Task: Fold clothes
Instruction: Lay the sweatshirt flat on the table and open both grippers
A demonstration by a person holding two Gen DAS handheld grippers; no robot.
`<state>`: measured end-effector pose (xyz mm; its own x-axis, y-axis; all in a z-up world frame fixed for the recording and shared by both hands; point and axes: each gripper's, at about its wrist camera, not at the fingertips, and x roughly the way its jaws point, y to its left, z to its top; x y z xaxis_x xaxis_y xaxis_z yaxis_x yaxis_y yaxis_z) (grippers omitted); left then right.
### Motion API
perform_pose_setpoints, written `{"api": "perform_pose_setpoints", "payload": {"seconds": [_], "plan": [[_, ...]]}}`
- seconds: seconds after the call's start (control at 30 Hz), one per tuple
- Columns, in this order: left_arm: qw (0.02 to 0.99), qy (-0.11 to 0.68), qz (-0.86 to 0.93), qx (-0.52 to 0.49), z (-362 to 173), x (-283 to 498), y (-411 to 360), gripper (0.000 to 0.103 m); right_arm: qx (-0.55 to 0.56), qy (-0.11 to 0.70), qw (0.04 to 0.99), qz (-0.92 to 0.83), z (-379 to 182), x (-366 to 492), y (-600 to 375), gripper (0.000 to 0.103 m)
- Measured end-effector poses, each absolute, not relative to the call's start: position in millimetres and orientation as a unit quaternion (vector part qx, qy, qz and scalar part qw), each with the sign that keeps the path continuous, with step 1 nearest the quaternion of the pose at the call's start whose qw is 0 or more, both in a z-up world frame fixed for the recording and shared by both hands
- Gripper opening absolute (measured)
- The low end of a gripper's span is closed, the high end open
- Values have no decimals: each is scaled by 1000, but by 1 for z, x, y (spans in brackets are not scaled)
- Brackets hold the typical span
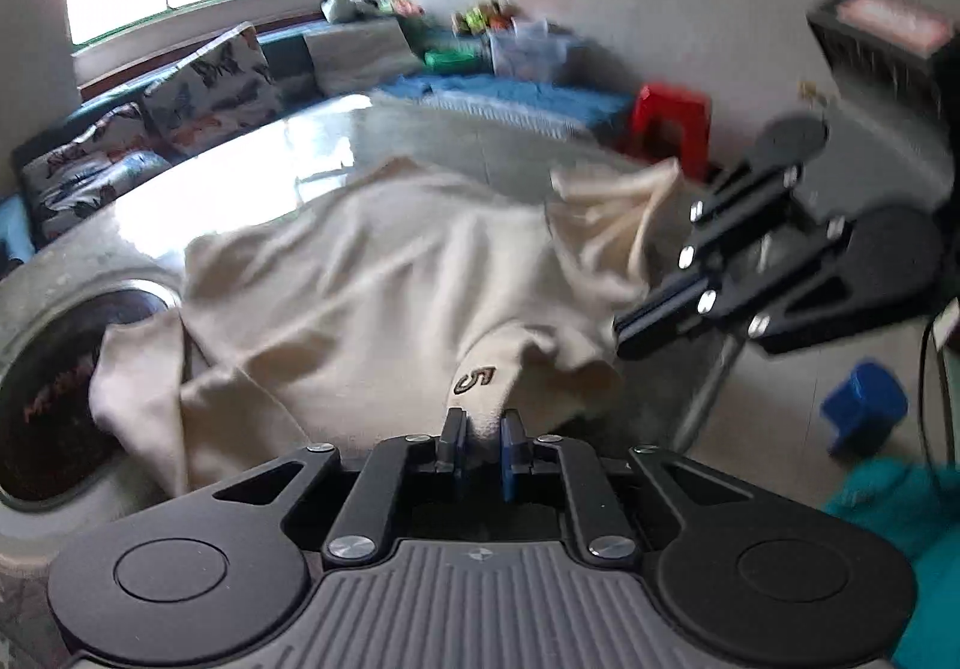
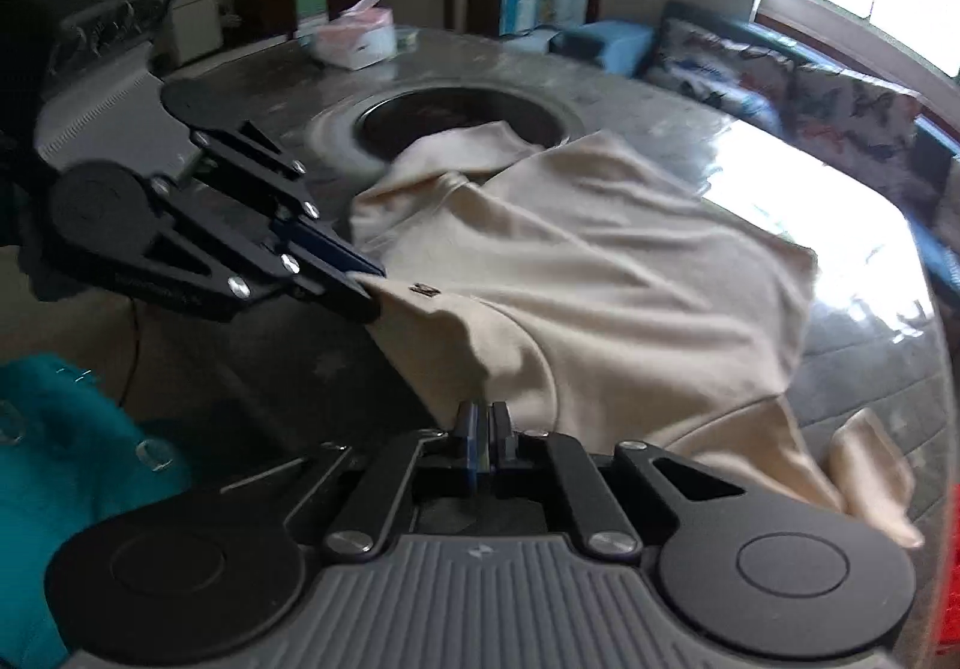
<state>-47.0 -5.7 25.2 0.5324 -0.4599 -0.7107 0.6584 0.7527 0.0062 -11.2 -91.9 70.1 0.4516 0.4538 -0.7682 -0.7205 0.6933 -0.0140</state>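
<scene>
A cream garment (image 1: 372, 285) lies spread over the round grey table (image 1: 300, 147), one end hanging over the table's round recess (image 1: 54, 399). My left gripper (image 1: 483, 429) is shut on the cream garment's near edge, by a small "5" mark (image 1: 475, 380). My right gripper (image 2: 483, 423) is shut on another part of the same edge of the garment (image 2: 600, 261). Each gripper shows in the other view: the right one (image 1: 624, 330) at right, the left one (image 2: 375, 291) at left, pinching cloth beside the mark (image 2: 425, 289).
A teal cloth (image 2: 66, 459) lies low at left of the right wrist view. A tissue box (image 2: 357, 39) stands on the table's far side (image 2: 456, 63). A sofa with patterned cushions (image 1: 204, 87), a red stool (image 1: 669, 120) and a blue object (image 1: 864, 411) surround the table.
</scene>
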Motion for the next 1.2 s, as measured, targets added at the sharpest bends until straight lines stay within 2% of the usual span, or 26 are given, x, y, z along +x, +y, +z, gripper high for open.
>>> {"api": "perform_pose_setpoints", "payload": {"seconds": [0.17, 0.27, 0.37, 0.63, 0.87, 0.93, 1.03, 1.2], "plan": [[869, 359, -324, 105, 34, -38, 3, 17, -158, 372, 844, 353, 78, -6, -96, 11], [883, 333, -318, 91, 48, -27, 8, 17, -145, 359, 861, 330, 82, 7, -102, 20], [896, 323, -296, 71, 54, -6, 10, 17, -117, 366, 872, 303, 72, 27, -109, 22], [901, 374, -215, 38, 8, 58, 8, 17, -56, 401, 882, 240, 30, 65, -127, 32], [904, 391, -171, 24, -6, 51, 42, 16, -44, 405, 886, 221, 24, 62, -142, 34], [902, 391, -183, 9, 1, 47, 48, 19, -41, 405, 886, 222, 24, 62, -143, 35], [913, 368, -178, 14, 15, 45, 51, 31, -37, 405, 886, 224, 24, 62, -142, 41], [925, 367, -104, 12, 20, 85, 59, 32, -48, 401, 887, 223, 24, 61, -137, 45]]}}
